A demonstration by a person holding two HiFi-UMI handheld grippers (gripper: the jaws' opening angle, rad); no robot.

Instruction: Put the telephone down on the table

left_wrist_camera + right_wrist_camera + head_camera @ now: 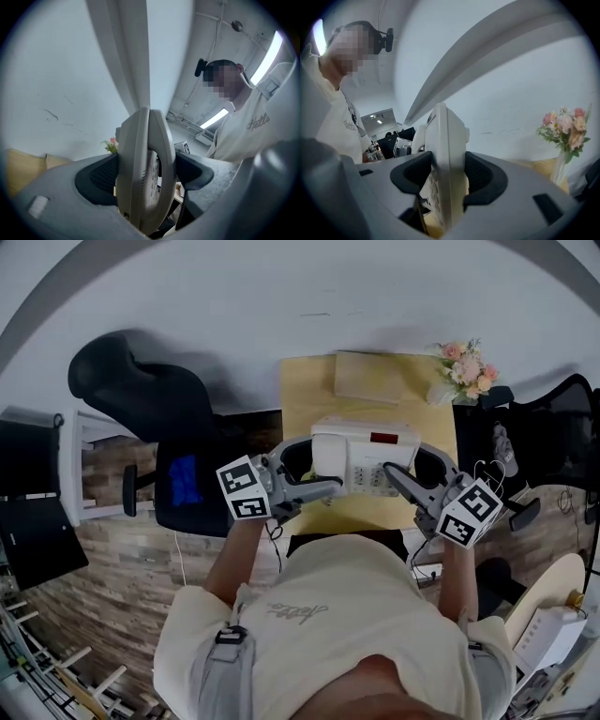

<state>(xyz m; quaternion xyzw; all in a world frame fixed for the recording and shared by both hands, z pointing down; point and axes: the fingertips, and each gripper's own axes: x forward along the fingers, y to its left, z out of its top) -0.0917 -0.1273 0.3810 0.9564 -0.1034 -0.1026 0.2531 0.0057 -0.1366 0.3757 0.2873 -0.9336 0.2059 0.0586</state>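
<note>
while the telephone [364,457] is clamped at both ends by the left gripper [325,487] and the right gripper [397,478], it is held over the desk's [305,390] near edge; it seems not yet set down.

cursive "Hells", on the person's pale shirt [262,123]

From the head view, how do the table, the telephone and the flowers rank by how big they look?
1. table
2. telephone, which sits nearer the camera than the tabletop, so it may look larger than it really is
3. flowers
</note>
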